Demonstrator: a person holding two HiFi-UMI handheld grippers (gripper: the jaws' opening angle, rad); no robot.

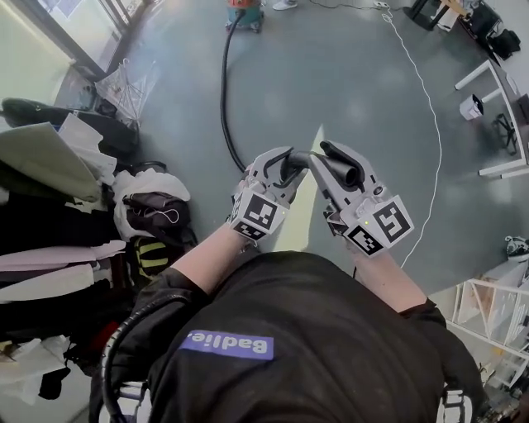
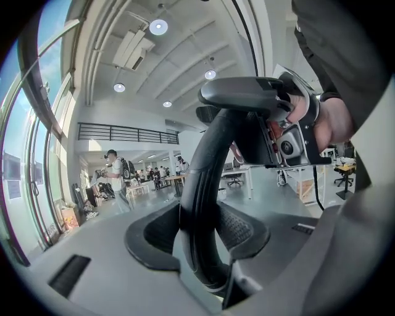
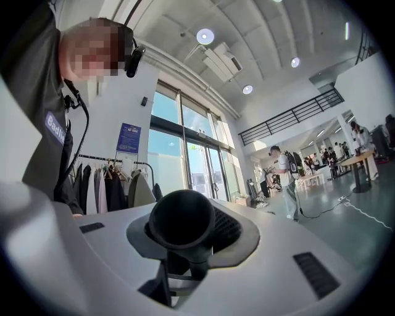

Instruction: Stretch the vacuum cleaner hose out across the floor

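Note:
The black vacuum hose (image 1: 223,99) runs across the grey floor from the vacuum cleaner (image 1: 245,12) at the top edge toward me, then rises to my hands. My left gripper (image 1: 281,161) is shut on the hose's curved black handle piece (image 2: 207,185), which passes upright between its pads. My right gripper (image 1: 335,165) is shut on the rigid black tube end (image 1: 343,168); in the right gripper view the tube's open mouth (image 3: 182,228) faces the camera. The two grippers sit side by side at chest height, nearly touching. The right gripper (image 2: 290,136) also shows in the left gripper view.
Clothes and bags (image 1: 50,190) pile up along the left. A thin white cable (image 1: 430,107) curves over the floor on the right. A white table (image 1: 496,83) and a white wire rack (image 1: 488,314) stand at the right edge. People stand far off in the hall.

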